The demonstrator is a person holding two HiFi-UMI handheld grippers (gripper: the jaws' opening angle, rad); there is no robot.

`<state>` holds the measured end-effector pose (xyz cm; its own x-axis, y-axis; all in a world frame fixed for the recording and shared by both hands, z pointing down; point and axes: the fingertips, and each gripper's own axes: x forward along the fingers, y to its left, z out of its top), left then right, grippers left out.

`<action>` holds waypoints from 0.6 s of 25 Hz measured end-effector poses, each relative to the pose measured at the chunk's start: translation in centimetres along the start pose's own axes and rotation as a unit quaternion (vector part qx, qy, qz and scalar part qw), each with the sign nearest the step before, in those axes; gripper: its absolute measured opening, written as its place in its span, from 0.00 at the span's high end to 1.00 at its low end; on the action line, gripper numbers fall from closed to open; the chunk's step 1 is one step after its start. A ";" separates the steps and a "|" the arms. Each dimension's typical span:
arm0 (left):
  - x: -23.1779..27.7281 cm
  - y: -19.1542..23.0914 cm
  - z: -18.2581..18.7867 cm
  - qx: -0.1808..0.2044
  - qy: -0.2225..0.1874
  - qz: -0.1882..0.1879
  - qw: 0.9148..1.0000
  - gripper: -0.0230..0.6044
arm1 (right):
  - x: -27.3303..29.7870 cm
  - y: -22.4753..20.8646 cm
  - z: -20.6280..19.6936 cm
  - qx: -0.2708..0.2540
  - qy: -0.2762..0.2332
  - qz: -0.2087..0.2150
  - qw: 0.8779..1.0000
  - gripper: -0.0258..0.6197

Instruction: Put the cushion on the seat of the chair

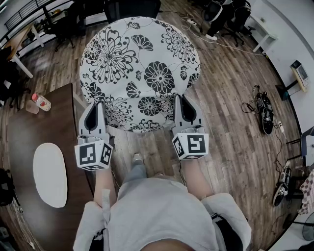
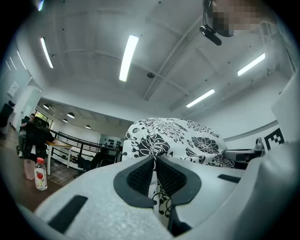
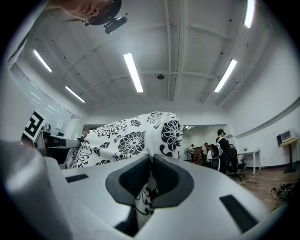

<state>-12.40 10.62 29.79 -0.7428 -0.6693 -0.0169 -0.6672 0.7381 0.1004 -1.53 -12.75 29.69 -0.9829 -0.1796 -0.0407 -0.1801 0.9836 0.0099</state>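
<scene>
The cushion fills most of what I see: one round pad in a black-and-white flower print, up in the air over the wooden floor and resting on nothing. I carry it by its near edge with both tools. My left claw is closed on the hem at the left, and in the left gripper view its pads pinch a fold of the printed cloth with no gap showing. My right claw does the same at the right, and the right gripper view shows a strip of the fabric squeezed between its pads.

As I judge it, the pick-up is done and the placing is all to come. No seat lies under the cushion. A dark chair stands just beyond its far edge, but the seat is hidden and I cannot tell whether that is the one I want. What is left is to carry the cushion over a seat, lower it flat and let go with both claws.

By count: one cushion, one brown desk at my left, several dark chairs along the far side, too cut off to number, two claws, one white oval pad on the desk, and one bottle with a red label at its far corner
</scene>
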 end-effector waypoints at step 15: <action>-0.2 -0.2 0.1 0.008 0.000 0.000 1.000 0.93 | 0.0 -0.1 -0.1 0.002 -0.003 -0.001 1.000 0.92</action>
<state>-12.11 10.67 29.64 -0.7433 -0.6687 -0.0165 -0.6675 0.7398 0.0851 -1.50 -12.82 29.78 -0.9823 -0.1817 -0.0466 -0.1821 0.9833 0.0051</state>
